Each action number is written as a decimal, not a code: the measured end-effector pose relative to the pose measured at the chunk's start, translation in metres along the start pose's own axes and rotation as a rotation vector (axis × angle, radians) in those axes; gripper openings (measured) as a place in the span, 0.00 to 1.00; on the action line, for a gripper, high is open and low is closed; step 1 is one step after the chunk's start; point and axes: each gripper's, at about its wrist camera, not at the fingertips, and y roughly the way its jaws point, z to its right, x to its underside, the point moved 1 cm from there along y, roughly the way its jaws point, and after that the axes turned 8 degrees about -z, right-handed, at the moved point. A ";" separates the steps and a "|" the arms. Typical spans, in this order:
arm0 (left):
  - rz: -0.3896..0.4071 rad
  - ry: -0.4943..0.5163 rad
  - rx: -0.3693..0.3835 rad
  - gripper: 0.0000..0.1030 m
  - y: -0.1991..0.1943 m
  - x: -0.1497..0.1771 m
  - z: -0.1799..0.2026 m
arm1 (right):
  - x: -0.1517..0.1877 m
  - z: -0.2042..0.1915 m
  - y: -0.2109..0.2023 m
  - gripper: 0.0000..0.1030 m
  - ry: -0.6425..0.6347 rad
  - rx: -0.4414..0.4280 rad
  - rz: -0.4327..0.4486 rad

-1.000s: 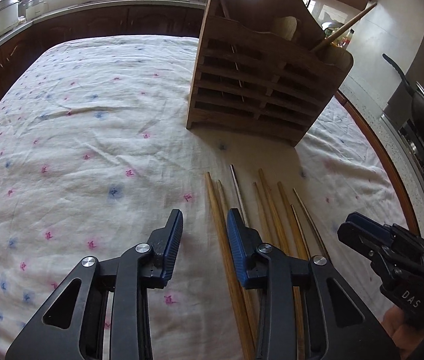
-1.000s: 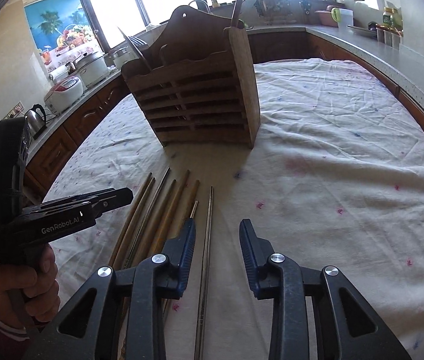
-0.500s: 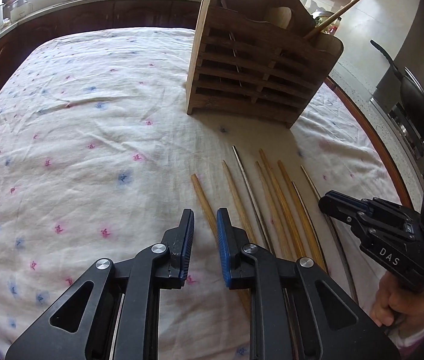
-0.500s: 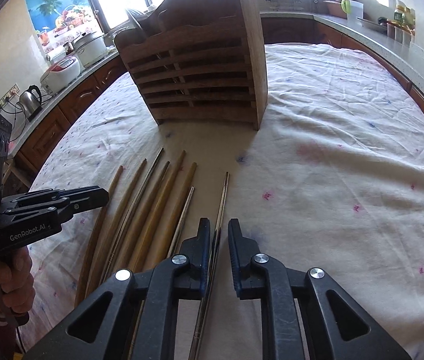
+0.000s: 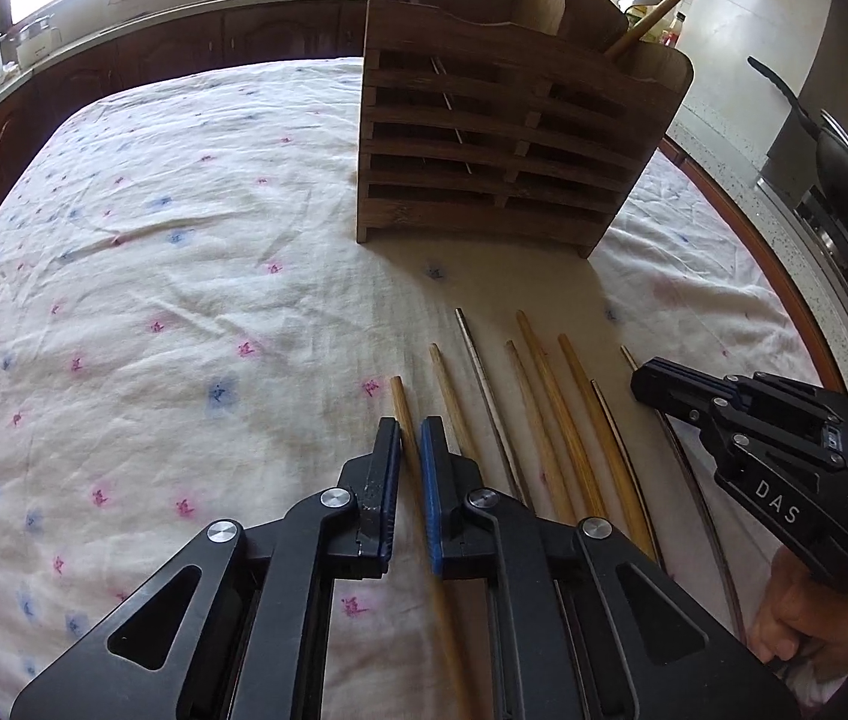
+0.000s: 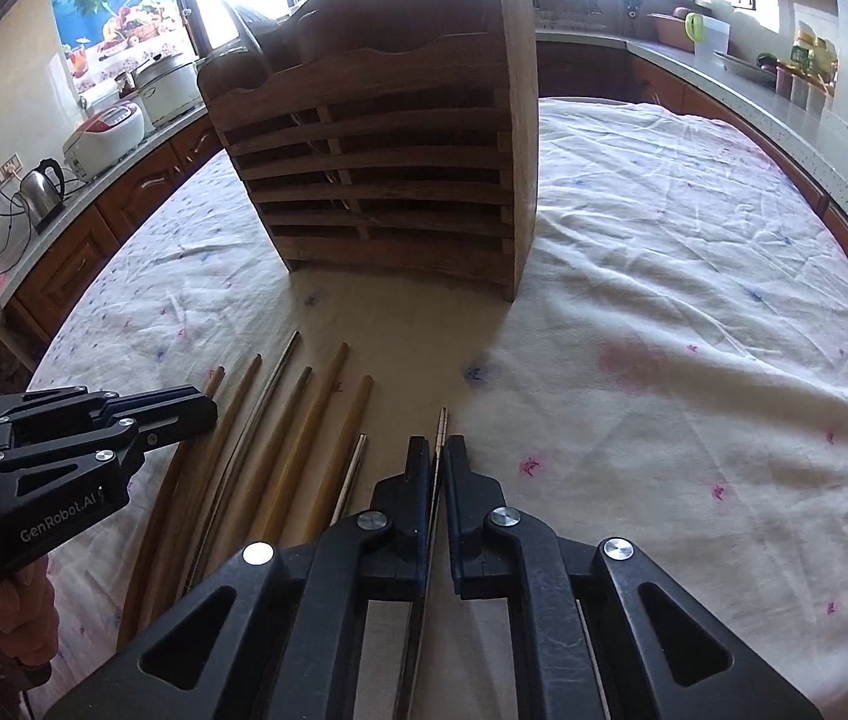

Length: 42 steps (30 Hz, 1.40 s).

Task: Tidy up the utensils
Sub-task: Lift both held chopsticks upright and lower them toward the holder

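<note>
Several wooden and metal chopsticks (image 5: 550,414) lie side by side on the flowered tablecloth in front of a slatted wooden utensil holder (image 5: 502,144), which also shows in the right wrist view (image 6: 388,180). My left gripper (image 5: 411,429) is shut on the leftmost wooden chopstick (image 5: 401,405), low at the cloth. My right gripper (image 6: 436,447) is shut on the rightmost metal chopstick (image 6: 441,420). The other chopsticks (image 6: 298,444) lie to its left. Each gripper shows in the other's view, the right one (image 5: 652,381) and the left one (image 6: 196,408).
The holder has a wooden utensil (image 5: 664,0) in it. Kitchen counters ring the table, with a rice cooker (image 6: 106,132) and kettle (image 6: 43,189) at the left and a wok on a stove (image 5: 844,156) at the right. The table edge (image 5: 784,306) curves close by.
Both grippers have moved forward and down onto the row of chopsticks and closed, the left on the leftmost wooden one, the right on the rightmost metal one.
</note>
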 end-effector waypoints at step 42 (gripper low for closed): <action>0.431 -0.055 0.196 0.05 -0.201 0.015 -0.013 | 0.000 -0.003 -0.197 0.04 0.024 -0.152 0.449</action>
